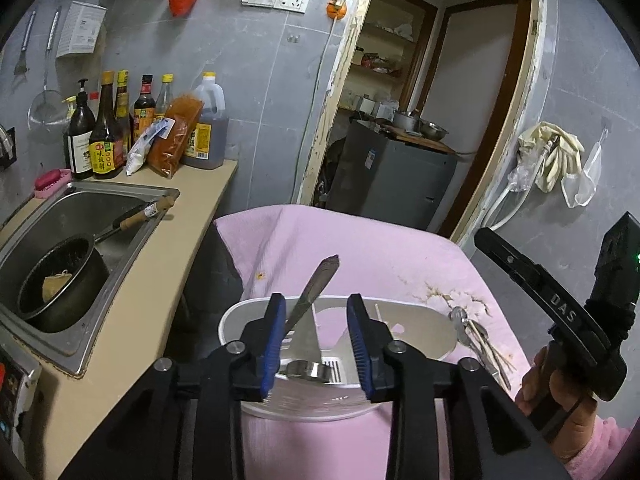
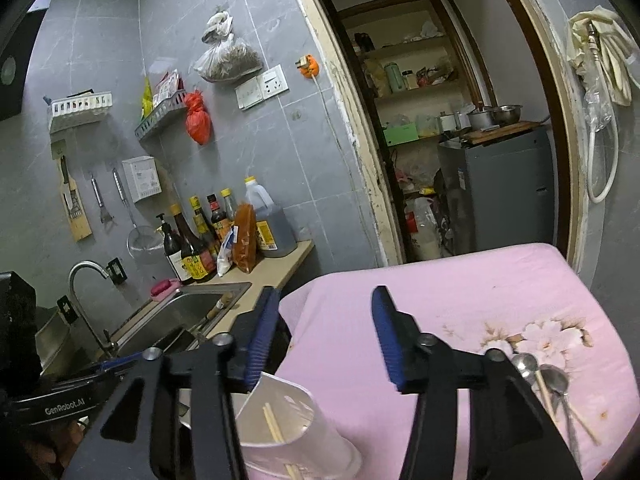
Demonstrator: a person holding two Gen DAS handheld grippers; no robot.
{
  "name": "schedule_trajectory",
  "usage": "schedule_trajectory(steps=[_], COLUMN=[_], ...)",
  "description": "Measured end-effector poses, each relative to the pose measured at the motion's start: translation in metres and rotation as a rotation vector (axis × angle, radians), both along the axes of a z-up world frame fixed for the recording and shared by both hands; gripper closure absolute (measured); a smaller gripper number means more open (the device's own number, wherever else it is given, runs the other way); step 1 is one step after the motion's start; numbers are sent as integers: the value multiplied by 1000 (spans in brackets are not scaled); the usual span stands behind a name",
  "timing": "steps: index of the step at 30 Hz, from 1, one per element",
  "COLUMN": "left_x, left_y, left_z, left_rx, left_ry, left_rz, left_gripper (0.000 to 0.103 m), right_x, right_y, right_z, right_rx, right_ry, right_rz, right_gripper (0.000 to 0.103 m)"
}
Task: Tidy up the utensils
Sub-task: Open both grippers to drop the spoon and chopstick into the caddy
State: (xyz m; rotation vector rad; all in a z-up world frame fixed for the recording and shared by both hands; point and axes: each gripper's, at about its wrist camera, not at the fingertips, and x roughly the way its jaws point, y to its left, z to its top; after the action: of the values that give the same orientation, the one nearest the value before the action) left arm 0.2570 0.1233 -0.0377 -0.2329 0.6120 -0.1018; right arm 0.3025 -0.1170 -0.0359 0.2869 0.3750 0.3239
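I've got the left gripper (image 1: 316,344) w/ its blue-padded jaws spread apart, hovering right over the white oval plastic utensil holder (image 1: 420,332), gripping nothing. A metal utensil w/ a flat silver handle (image 1: 314,294) stands tilted inside the holder, its handle poking up between my two pads, just beside the left pad; can't tell if it touches. A thin pale chopstick (image 1: 377,312) also leans inside the holder near the right pad.

The holder sits on the pink floral cloth (image 1: 360,240) covering the table. To the holder's right on the cloth lie silver metal spoons (image 1: 460,320) mixed w/ light wooden chopsticks (image 1: 494,354), all loose, just beside the holder's rim.

The right gripper (image 2: 324,340) is also spread wide, nothing between its pads, held above the cloth (image 2: 460,280). Below its left finger I see the white holder (image 2: 304,432) w/ a pair of chopsticks (image 2: 272,420) leaning inside. The spoons (image 2: 540,372) lie under its right finger, apart from the pads.

Left of the table: steel sink (image 1: 80,200) w/ a black pot w/ wooden handle (image 1: 60,280), and dark sauce bottles (image 1: 106,132) on the beige counter (image 1: 192,208).
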Motion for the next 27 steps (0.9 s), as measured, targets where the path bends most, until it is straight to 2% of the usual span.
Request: schedule_trajectory(steps=[6,12,14,19,27], left_x=[-7,-8,-9,-10,-7], left_y=[-14,-45,-56,-96,-149], left_z=[11,25,28,36,37], left_rx=[-8,-12,-4,39,70], left_ry=[-47,-113,-137,-201,-244], left_rz=[11,10,11,10,10], left_gripper=[51,31,23,13,7], right_x=[-15,-30,-35,-46,-54], right_y=[-30,-67,-80,-113,-165], right_z=[15,31,35,43,43], right_rx=[-23,-56,-74,-127,-187], right_ry=[-25,-53,-59,-74,-65], right_rz=[-40,-100,-118,-158,-216], right_gripper=[31,16,13,5,2])
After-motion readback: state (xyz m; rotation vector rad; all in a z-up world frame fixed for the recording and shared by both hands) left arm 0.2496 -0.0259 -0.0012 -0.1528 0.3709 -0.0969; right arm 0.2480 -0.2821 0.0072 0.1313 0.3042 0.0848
